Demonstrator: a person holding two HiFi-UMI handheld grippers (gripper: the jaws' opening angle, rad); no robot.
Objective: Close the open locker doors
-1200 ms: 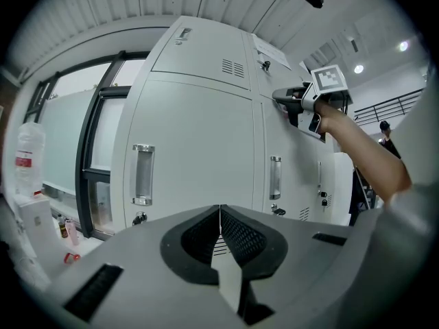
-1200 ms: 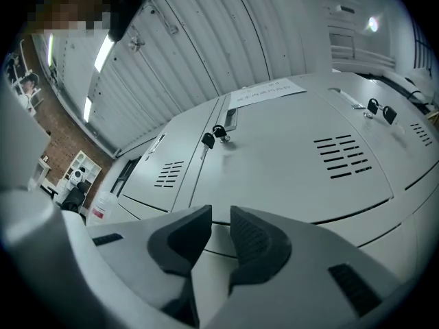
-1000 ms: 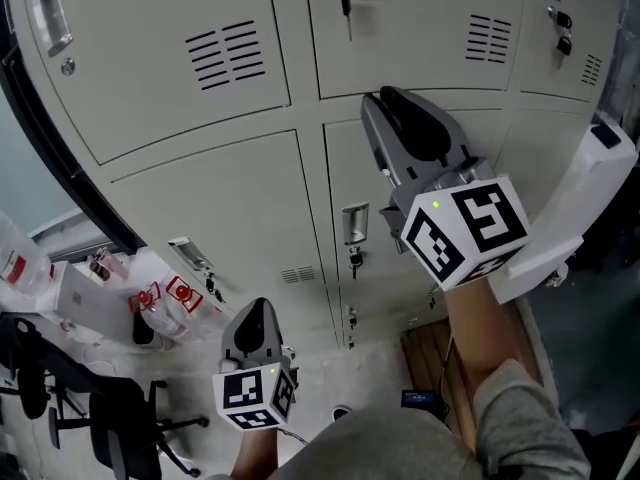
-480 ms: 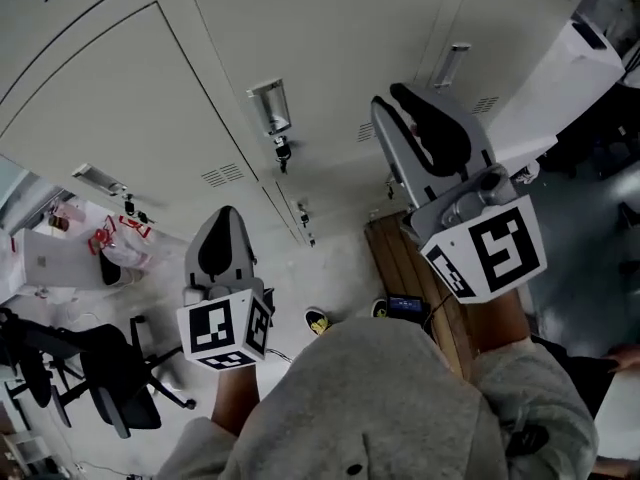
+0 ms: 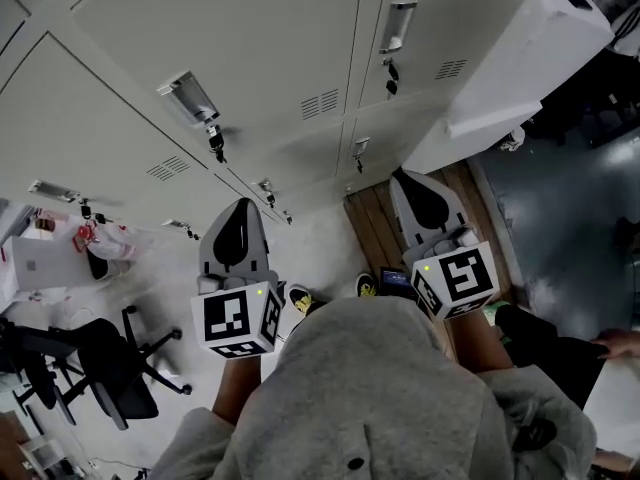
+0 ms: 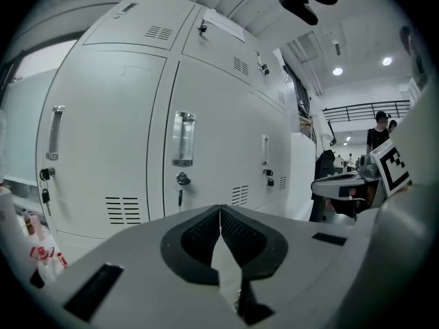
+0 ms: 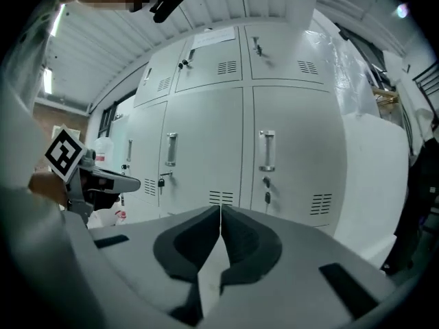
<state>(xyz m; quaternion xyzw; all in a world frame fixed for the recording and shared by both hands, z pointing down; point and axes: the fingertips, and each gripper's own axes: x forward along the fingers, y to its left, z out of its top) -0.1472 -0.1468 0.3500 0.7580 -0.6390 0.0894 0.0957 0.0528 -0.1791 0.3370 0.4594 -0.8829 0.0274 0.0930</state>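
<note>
Two grippers we list: left gripper, jaws pressed together, empty; right gripper, jaws closing, nothing between them. Ahead of both we see closed locker doors; one open locker door juts out beyond the right gripper's right side

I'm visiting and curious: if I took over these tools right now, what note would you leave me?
Left gripper: shut, empty.
Right gripper: jaws closing, practically together, nothing between them.
Lockers: the doors straight ahead are closed. One open door stands out at the far right, and neither gripper touches it.
Done: the doors ahead.
Left to do: swing that open door shut.
</note>
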